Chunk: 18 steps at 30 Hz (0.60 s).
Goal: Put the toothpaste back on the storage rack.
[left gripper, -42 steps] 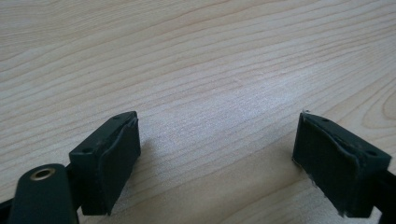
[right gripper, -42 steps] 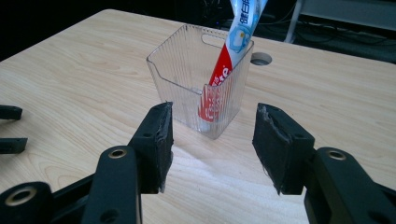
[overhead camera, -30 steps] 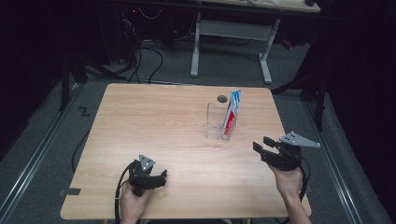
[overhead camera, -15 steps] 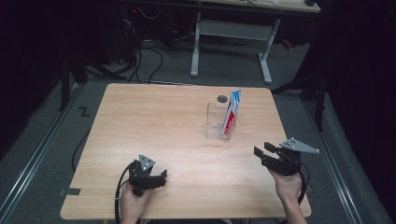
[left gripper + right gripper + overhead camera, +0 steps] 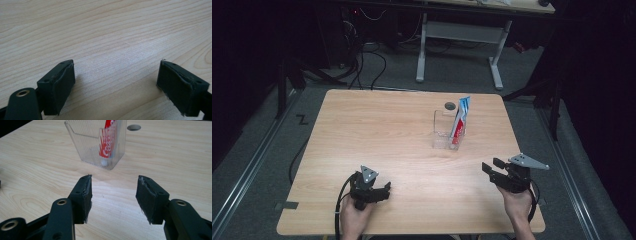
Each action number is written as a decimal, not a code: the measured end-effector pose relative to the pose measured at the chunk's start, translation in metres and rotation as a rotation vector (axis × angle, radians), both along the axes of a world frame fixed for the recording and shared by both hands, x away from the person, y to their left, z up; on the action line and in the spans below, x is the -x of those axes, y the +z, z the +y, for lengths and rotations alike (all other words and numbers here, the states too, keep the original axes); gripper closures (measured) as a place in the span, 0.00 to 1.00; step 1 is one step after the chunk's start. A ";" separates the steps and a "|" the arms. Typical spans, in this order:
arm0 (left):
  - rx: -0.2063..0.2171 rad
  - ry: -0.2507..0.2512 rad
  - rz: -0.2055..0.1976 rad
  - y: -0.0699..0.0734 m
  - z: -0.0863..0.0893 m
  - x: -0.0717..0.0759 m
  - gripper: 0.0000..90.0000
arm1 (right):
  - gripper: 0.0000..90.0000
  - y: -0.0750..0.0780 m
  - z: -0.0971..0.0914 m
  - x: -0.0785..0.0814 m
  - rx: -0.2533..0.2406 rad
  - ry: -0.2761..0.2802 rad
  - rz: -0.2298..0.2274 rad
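Toothpaste tube (image 5: 460, 121), red, white and blue, upright inside clear ribbed plastic holder (image 5: 443, 131) on pale wooden table (image 5: 377, 130). Right gripper (image 5: 493, 168) near holder, jaws apart, empty; left gripper (image 5: 383, 190) farther off, likewise. Best approached level, jaws square to tube, clearing holder's rim.

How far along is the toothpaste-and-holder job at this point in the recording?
Done: the toothpaste tube stands cap down inside the clear holder on the table. In hand: nothing. The right gripper has open, empty jaws that point toward the holder, well short of it. The left gripper rests open on the table. Left: apparently nothing, unless the tube is to come out.
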<state>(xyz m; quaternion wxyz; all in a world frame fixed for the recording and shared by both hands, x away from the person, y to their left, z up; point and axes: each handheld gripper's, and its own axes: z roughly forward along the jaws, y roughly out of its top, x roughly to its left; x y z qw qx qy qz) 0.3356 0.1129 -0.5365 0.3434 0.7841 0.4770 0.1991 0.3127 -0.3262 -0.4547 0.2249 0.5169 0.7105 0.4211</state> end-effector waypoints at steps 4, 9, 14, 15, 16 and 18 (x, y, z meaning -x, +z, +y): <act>0.000 0.000 0.000 0.000 0.000 0.000 0.17 | 0.52 -0.009 0.000 0.000 -0.001 -0.001 0.018; 0.000 0.000 0.000 0.000 0.000 0.000 0.17 | 0.52 -0.018 0.000 -0.001 0.000 -0.007 0.039; 0.000 0.000 0.000 0.000 0.000 0.000 0.17 | 0.52 -0.025 0.000 -0.001 0.007 -0.009 0.057; 0.000 0.000 0.000 0.000 0.000 0.000 0.17 | 0.52 -0.026 0.000 -0.001 0.004 -0.012 0.062; 0.000 0.000 0.000 0.000 0.000 0.000 0.17 | 0.52 -0.028 0.000 -0.002 0.007 -0.012 0.067; 0.000 0.000 0.000 0.000 0.000 0.000 0.17 | 0.52 -0.031 0.001 -0.003 0.006 -0.013 0.075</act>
